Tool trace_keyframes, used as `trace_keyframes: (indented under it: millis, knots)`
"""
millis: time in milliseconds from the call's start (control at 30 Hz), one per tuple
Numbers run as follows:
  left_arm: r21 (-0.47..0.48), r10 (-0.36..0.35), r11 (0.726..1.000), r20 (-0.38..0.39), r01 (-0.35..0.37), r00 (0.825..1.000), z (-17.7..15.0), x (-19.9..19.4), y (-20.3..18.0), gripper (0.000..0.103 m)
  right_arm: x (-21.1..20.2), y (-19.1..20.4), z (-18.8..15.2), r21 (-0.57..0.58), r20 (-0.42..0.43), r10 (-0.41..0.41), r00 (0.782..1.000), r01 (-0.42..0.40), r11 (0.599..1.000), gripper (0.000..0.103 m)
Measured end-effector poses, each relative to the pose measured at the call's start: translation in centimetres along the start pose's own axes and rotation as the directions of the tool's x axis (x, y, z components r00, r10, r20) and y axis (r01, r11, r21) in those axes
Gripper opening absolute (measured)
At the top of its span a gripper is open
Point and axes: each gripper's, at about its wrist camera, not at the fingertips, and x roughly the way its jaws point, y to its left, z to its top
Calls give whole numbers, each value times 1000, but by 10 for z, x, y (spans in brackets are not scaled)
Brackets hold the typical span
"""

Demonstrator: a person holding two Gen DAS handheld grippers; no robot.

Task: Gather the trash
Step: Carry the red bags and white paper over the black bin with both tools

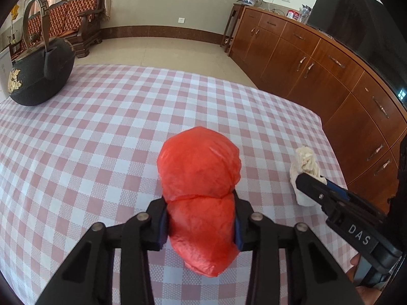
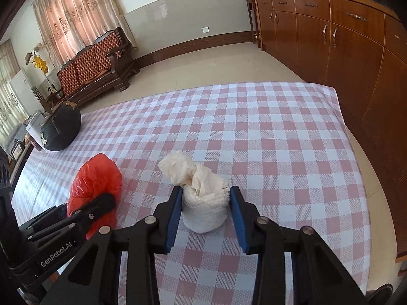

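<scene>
A crumpled red plastic bag (image 1: 198,162) lies on the pink-and-white checked tablecloth (image 1: 101,132). My left gripper (image 1: 199,200) is shut on its near half, and the pads pinch it into a waist. To its right stands a white paper bundle (image 2: 203,208) with a cream twisted top. My right gripper (image 2: 206,190) is shut on the bundle, both blue pads against its sides. The right wrist view shows the red bag (image 2: 96,175) at lower left, with a left finger (image 2: 104,202) across it. The left wrist view shows the bundle (image 1: 305,157) behind the right gripper (image 1: 315,180).
A black iron teapot (image 1: 38,76) with a tall handle stands at the table's far left corner. A long wooden cabinet (image 1: 318,76) runs along the right, just past the table's right edge. A wooden sofa (image 2: 96,66) sits across the tiled floor.
</scene>
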Motion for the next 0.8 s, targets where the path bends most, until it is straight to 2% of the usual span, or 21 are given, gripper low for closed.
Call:
trace_keyframes:
  millis: [300, 800]
  knots:
    - [30, -22, 999, -2, 22, 1000, -29, -34, -21, 40, -53, -12, -35, 55, -2, 28, 1000, -28, 998, 40]
    - [91, -63, 994, 14, 62, 998, -92, -108, -48, 40, -156, -31, -126, 139, 15, 32, 999, -34, 990, 40]
